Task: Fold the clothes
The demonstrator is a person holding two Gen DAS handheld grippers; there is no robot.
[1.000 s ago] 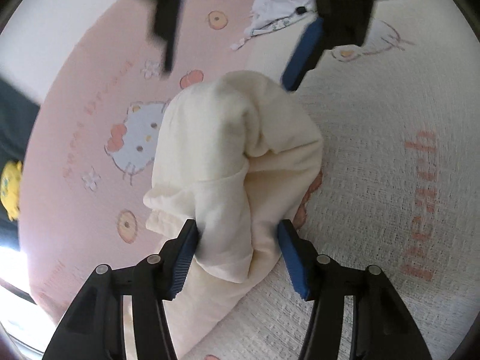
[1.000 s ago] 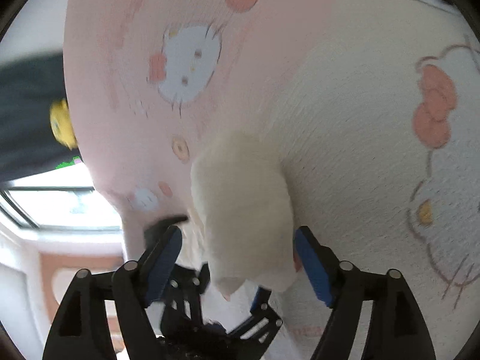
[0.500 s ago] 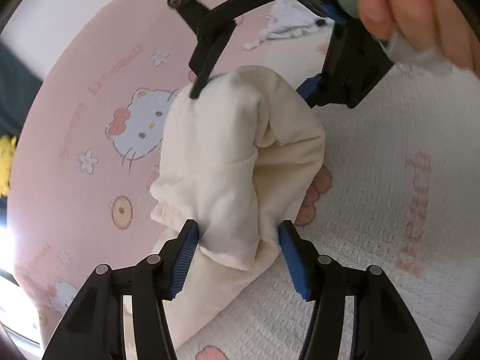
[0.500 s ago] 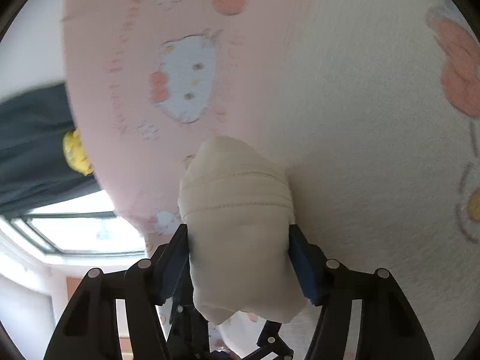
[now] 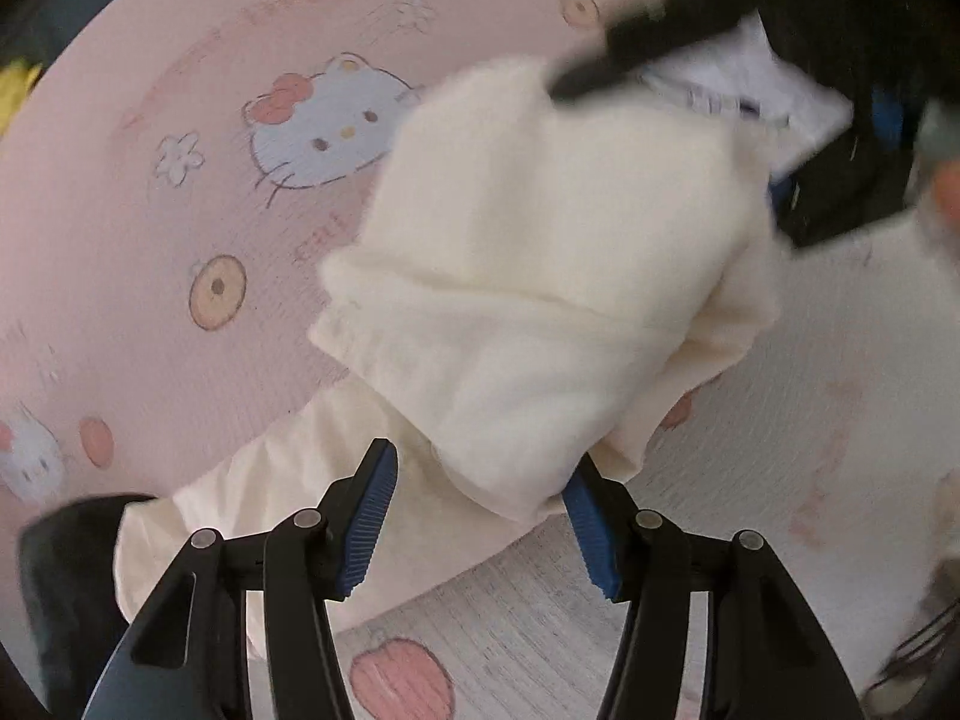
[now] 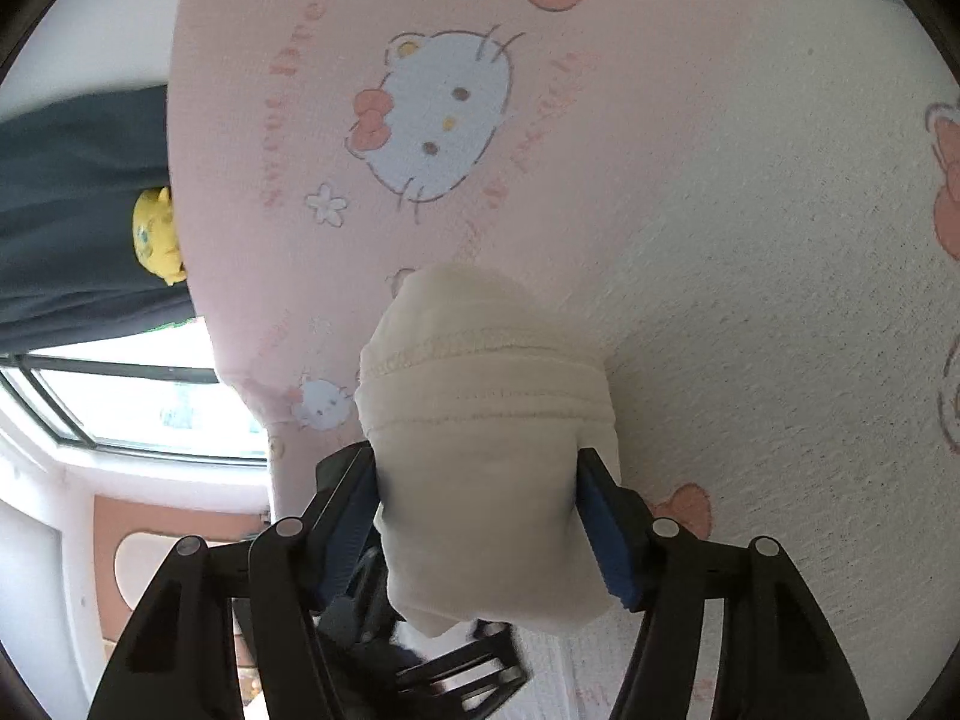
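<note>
A cream folded garment (image 5: pixel 540 276) lies bunched on the pink and white Hello Kitty bed sheet (image 5: pixel 180 192). In the left wrist view my left gripper (image 5: pixel 480 516) has its jaws spread, with the garment's near end lying between them. In the right wrist view my right gripper (image 6: pixel 486 516) is shut on the garment's (image 6: pixel 486 420) other end, with cloth filling the gap. The right gripper also shows blurred at the upper right of the left wrist view (image 5: pixel 828 192).
A white printed garment (image 5: pixel 756 90) lies beyond the cream one. A dark garment with a yellow figure (image 6: pixel 156 237) hangs past the bed's edge. A window (image 6: pixel 120 396) is below the bed edge in the right wrist view.
My right gripper has closed on the far end of the cream garment. My left gripper's jaws have widened, letting go of the near end, and it has swung left.
</note>
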